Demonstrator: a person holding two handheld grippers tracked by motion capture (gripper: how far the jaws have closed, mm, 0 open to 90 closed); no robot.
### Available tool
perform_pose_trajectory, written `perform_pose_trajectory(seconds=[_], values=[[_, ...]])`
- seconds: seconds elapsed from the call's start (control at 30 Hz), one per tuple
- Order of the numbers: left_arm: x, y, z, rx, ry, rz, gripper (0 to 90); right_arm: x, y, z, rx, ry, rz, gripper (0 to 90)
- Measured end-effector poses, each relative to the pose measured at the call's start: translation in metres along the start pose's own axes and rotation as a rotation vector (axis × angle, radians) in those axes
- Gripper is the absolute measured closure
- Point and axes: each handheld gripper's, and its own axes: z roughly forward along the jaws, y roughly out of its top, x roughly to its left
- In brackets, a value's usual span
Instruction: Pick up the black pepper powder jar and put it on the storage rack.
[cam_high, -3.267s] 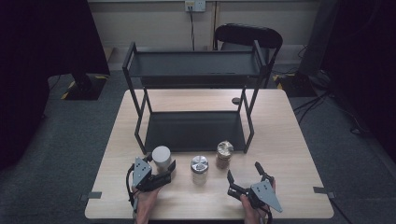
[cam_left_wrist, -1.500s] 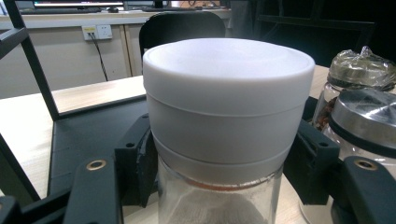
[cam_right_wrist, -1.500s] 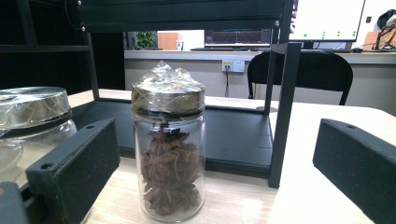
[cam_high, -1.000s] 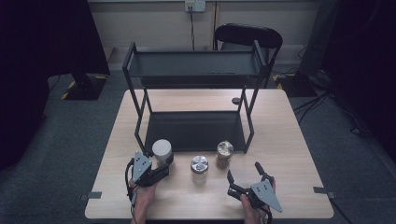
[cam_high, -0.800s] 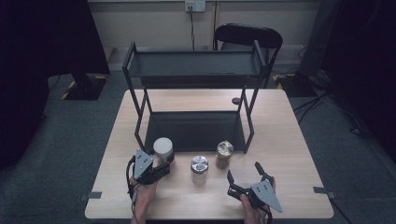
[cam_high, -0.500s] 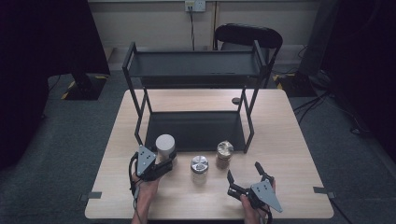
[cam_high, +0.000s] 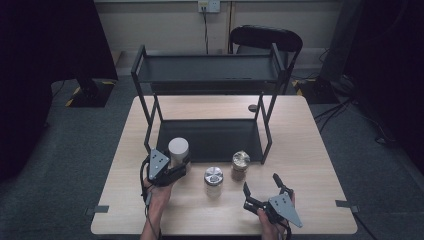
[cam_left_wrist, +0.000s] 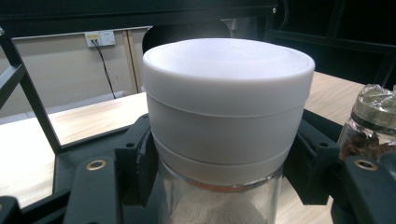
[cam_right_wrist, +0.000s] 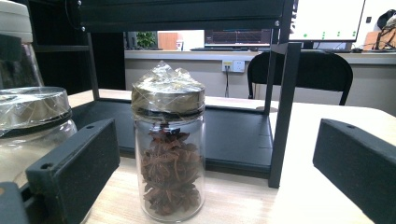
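At the near left of the table (cam_high: 310, 150), just in front of the black two-tier rack (cam_high: 210, 75), you are holding the white-lidded jar (cam_high: 178, 149) in your left gripper (cam_high: 172, 167). Item: clear glass body, broad white screw lid with a stepped rim, a thin orange line showing just beneath the lid in the left gripper view (cam_left_wrist: 228, 107), pale contents below it. The jar is standing upright between the jaws, which are pressing its glass sides just under the lid.

Hard to make out: the jar's lower body and base are cut off at the bottom of the left gripper view, and from above your gripper is covering them, so whether the base is touching the table cannot be told. The contents are blurring into a pale mass.

Your left forearm is coming up from the near edge, hand wrapped around the gripper body, grey plate facing up, jaws pointing toward the rack. Your right gripper (cam_high: 262, 190) is sitting low at the near right, jaws spread wide and clamping nothing, aiming at the star anise jar (cam_right_wrist: 169, 154), which is standing apart from them beside the foil-topped jar (cam_high: 213, 181).
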Motion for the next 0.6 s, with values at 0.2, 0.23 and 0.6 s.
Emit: perform_pose_trajectory(seconds=[0.2,0.23,0.6], values=[[0.003,0.003,0.007,0.0,0.003,-0.001,35.3,0.0,0.0,0.0,0.0,0.0,0.0,0.0],[0.004,0.004,0.008,0.002,0.003,0.003,35.3,0.0,0.0,0.0,0.0,0.0,0.0,0.0],[0.012,0.008,0.02,0.004,0.013,-0.013,35.4,0.0,0.0,0.0,0.0,0.0,0.0,0.0]])
